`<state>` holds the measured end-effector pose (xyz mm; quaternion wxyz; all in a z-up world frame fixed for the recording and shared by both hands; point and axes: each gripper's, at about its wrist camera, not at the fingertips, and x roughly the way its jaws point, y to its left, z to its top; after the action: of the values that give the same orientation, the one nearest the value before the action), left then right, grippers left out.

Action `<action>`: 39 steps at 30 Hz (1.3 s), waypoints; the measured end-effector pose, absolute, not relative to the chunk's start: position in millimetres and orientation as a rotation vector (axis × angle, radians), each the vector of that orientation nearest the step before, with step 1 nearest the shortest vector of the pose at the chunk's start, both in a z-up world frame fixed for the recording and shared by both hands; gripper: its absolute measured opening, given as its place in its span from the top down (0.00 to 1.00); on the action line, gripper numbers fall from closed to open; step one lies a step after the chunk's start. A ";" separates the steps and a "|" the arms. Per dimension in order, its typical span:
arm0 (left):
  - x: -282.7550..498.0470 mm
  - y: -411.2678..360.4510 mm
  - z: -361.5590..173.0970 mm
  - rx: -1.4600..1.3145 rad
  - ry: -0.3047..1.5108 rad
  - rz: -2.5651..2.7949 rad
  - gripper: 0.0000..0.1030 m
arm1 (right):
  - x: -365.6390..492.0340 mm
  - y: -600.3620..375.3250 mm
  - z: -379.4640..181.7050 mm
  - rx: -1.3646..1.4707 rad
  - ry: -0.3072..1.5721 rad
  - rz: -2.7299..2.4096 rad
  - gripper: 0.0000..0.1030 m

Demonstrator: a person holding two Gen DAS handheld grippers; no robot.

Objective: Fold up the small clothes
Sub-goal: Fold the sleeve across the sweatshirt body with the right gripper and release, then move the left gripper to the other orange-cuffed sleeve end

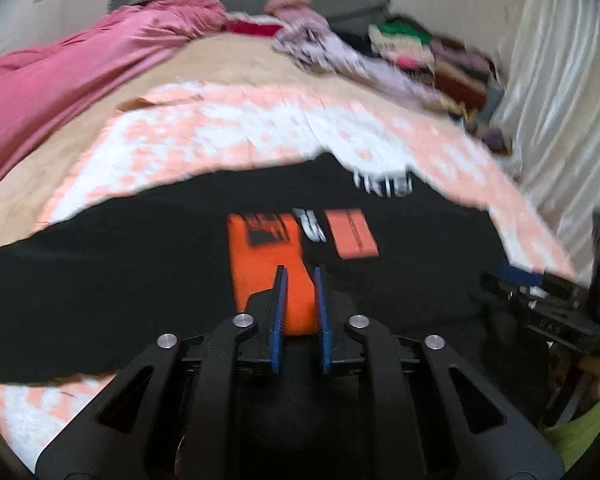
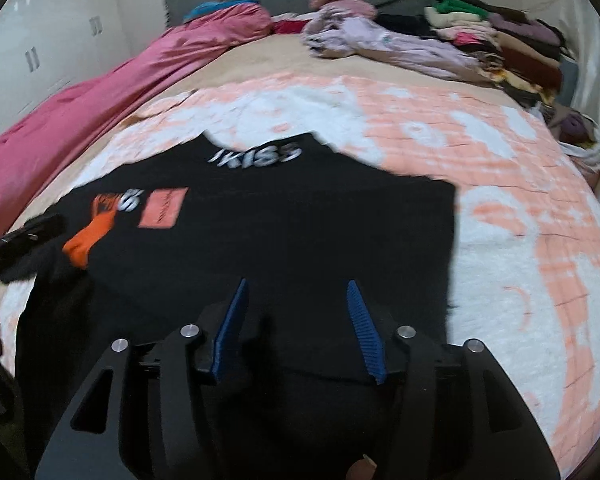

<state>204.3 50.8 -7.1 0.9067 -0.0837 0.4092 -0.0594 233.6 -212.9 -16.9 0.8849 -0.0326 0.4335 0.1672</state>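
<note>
A black shirt (image 2: 284, 232) lies spread flat on the bed, on a pink and white quilt (image 2: 500, 208). It looks soft, light and floppy, so an edge or corner is likely the best place to pinch it. The left tongs (image 1: 300, 276) are nearly together over the shirt's orange patch (image 1: 260, 276), but whether they pinch cloth cannot be told. The right tongs (image 2: 296, 288) stand apart and hold nothing. A pink blanket (image 2: 100, 80) and a pile of clothes (image 2: 480, 40) sit farther back.
</note>
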 end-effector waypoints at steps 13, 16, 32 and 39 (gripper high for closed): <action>191.5 61.1 -12.2 -0.149 0.851 -0.051 0.67 | 217.4 -194.6 -20.1 -0.072 0.900 0.367 0.42; 185.3 66.9 -4.5 -0.132 0.831 -0.014 0.55 | 208.3 -188.0 -11.7 -0.073 0.880 0.384 0.36; 143.6 120.8 12.8 -0.121 0.760 0.150 0.23 | 184.7 -140.1 18.7 -0.113 0.787 0.438 0.12; 132.9 139.3 16.7 -0.117 0.734 0.221 0.16 | 175.1 -116.2 25.3 -0.147 0.773 0.469 0.10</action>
<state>132.9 139.3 16.7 0.9258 -0.0570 0.3579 0.1075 175.1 -116.2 25.3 0.8969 -0.0709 0.3733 0.2262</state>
